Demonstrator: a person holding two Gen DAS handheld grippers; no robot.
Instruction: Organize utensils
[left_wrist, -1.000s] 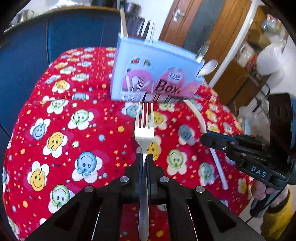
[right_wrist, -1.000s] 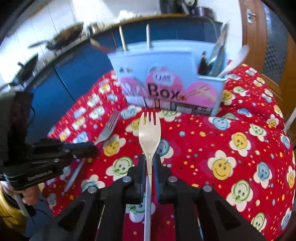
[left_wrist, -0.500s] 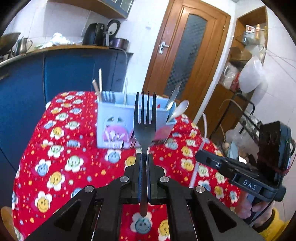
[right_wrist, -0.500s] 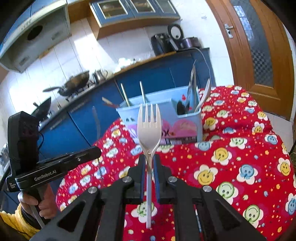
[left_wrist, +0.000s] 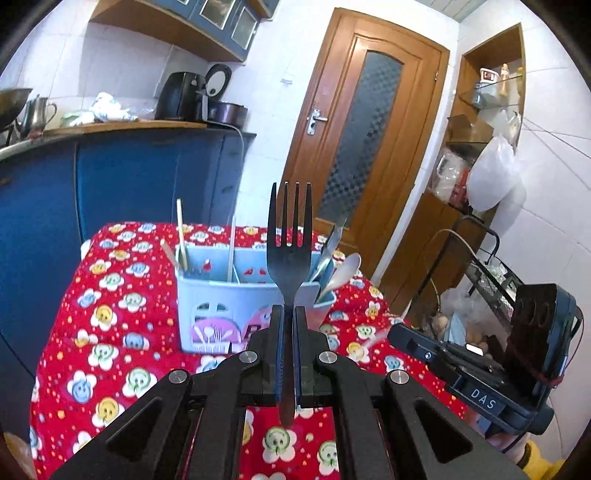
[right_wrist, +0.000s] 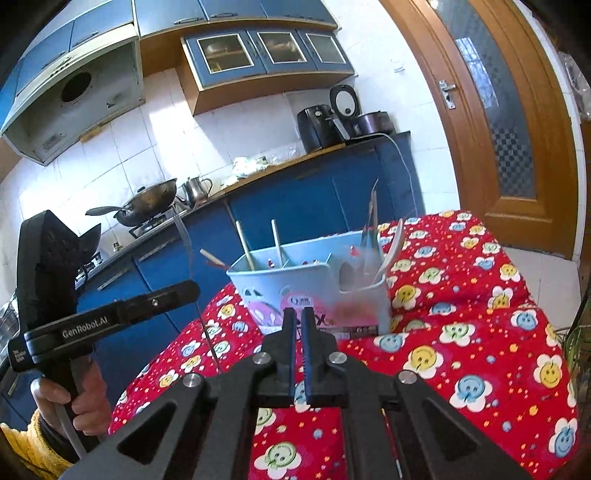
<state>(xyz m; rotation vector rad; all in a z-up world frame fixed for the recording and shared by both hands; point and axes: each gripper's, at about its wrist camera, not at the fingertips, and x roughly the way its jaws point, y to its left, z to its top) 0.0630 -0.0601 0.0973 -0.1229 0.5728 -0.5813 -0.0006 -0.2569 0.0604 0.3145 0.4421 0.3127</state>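
The left gripper (left_wrist: 289, 317) is clamping its jaws on a fork (left_wrist: 290, 236), tines pointing to twelve o'clock before the utensil box (left_wrist: 221, 295). The right gripper (right_wrist: 298, 321) is showing jaws slightly apart, holding nothing.

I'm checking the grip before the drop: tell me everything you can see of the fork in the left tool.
The fork looks like metal, dark against the light, with four straight tines and a neck narrowing into a slim handle. It stands upright, tines up, clamped at the neck between the shut fingers of the left tool; the handle end pokes out below the pads. It is held in the air in front of the pale blue utensil box, and only the tool can be seen touching it.
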